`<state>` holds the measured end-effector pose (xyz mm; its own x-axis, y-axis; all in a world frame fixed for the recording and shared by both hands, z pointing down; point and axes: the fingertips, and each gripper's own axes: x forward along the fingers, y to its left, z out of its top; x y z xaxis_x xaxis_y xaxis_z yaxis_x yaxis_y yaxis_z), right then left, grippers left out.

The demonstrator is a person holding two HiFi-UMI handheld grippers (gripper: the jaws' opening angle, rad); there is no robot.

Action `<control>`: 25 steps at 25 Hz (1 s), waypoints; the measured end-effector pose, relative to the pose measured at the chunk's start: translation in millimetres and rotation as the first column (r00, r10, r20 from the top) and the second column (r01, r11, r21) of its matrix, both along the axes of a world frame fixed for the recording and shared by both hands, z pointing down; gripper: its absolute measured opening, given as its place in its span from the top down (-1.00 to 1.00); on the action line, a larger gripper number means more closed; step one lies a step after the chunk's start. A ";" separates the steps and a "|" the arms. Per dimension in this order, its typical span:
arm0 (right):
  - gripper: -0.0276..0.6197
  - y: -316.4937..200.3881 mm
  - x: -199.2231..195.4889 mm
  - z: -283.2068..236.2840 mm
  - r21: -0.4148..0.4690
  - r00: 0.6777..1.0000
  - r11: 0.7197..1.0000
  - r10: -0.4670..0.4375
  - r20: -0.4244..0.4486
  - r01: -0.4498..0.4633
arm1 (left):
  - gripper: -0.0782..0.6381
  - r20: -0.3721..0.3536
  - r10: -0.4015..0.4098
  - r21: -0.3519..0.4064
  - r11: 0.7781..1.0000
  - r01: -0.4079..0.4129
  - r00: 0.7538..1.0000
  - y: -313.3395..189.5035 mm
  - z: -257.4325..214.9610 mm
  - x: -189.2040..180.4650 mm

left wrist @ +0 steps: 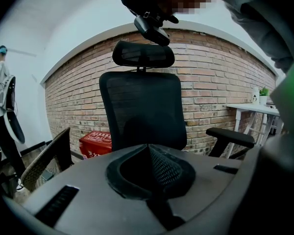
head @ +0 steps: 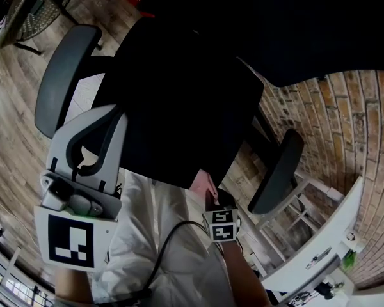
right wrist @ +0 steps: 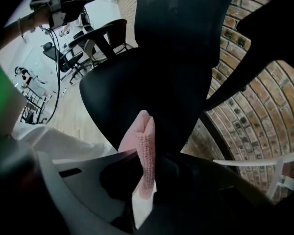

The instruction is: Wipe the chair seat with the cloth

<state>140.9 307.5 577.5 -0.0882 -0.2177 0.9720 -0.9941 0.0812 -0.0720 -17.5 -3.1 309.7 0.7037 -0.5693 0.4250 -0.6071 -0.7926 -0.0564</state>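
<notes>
**The right gripper [right wrist: 148, 168] pinches the pink cloth [right wrist: 143, 131]**

The folded cloth's long axis runs along the jaws, its free end pointing toward the black chair seat [right wrist: 152, 72]. The left gripper [left wrist: 149, 165], jaws pressed together on nothing, faces the chair's backrest [left wrist: 139, 109].

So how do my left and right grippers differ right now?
The right gripper is shut on the pink cloth; the left gripper is shut on nothing. The right gripper is at the front edge of the chair seat; the left gripper is off to the side, by an armrest. Both are shut.
</notes>
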 end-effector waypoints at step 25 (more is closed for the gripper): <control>0.75 -186.8 -12.6 -348.0 0.622 0.973 0.762 -0.230 0.002 0.179 | 0.73 -0.020 -0.033 0.234 0.972 0.036 0.999 40.9 -250.1 -1.9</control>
<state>128.2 120.7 229.5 -0.2655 -0.7336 0.6256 -0.9425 0.3341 -0.0082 -19.4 37.9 59.6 0.6877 -0.6757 0.2656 -0.6362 -0.7371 -0.2279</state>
